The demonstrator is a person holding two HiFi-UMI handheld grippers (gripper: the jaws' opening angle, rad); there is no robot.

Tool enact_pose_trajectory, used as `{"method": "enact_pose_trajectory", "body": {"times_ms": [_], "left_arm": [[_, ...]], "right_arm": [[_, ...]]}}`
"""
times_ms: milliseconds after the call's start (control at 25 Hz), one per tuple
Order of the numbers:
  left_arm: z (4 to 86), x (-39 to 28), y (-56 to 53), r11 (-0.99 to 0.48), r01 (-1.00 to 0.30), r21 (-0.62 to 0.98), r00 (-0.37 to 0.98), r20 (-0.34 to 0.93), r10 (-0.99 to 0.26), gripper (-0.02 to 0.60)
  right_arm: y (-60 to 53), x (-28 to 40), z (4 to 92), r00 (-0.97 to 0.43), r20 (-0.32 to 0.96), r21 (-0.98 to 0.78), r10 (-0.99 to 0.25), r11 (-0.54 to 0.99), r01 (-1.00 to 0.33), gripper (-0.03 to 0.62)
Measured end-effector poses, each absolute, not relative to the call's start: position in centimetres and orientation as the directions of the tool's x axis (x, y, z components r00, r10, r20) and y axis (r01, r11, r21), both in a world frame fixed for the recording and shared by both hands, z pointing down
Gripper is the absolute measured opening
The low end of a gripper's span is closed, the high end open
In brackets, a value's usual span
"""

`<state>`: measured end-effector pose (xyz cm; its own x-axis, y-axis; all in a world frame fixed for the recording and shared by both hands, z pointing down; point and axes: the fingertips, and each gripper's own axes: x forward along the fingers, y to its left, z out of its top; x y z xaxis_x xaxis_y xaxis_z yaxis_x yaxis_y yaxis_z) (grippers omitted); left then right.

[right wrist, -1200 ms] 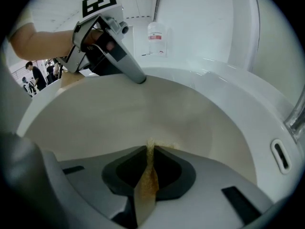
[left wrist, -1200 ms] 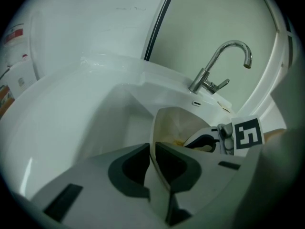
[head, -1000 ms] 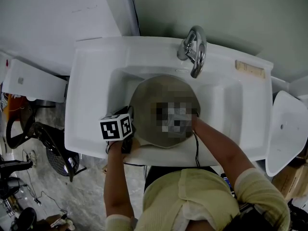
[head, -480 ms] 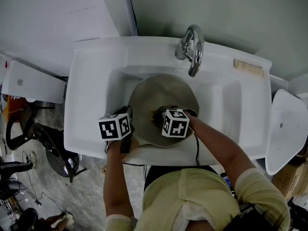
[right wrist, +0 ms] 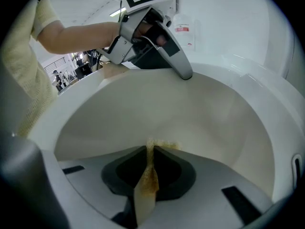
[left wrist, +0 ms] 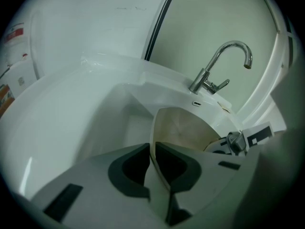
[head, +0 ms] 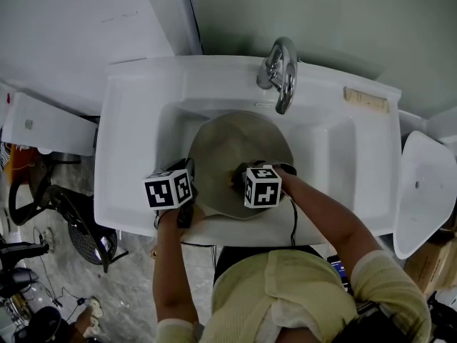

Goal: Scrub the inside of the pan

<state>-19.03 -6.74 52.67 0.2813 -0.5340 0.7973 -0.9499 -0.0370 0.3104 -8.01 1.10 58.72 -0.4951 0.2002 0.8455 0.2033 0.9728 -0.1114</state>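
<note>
A round pan [head: 230,143] with a pale tan inside lies in the white sink [head: 136,120]. My left gripper [head: 188,175] is shut on the pan's left rim; in the left gripper view the thin rim [left wrist: 152,149] runs between the dark pads. My right gripper [head: 239,179] sits inside the pan near its front, shut on a yellowish sponge [right wrist: 150,168] that presses against the pan's inner surface [right wrist: 190,113]. The right gripper view also shows the left gripper [right wrist: 152,37] clamped on the rim. The left gripper view catches part of the right gripper [left wrist: 238,140] at the pan's right.
A chrome faucet [head: 282,73] arches over the pan's far edge. A small tan bar [head: 368,100] lies on the sink's back right ledge. A white oval lid [head: 421,191] stands to the right, a white box [head: 43,120] to the left. The person's body crowds the sink's front edge.
The right gripper with the sponge has shifted a little toward the near side of the pan. The left gripper has stayed on the rim, almost still.
</note>
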Motion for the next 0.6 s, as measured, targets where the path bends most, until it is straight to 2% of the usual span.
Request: {"method": "enact_pose_trajectory", "body": {"times_ms": [240,600], "left_arm": [[52.6,-19.0,-6.7,-0.034,-0.949,0.314,0.283,0.797,-0.534,0.09],[52.7,-19.0,-6.8,-0.033,-0.948,0.315,0.284,0.797,-0.534,0.09]], "right_arm": [[1.4,-6.8,59.0,-0.426,0.881,-0.112,0.205,0.966,0.233,0.063],[0.3,-5.1,59.6,-0.326,0.926,-0.125,0.189,0.97,0.207,0.063]]}}
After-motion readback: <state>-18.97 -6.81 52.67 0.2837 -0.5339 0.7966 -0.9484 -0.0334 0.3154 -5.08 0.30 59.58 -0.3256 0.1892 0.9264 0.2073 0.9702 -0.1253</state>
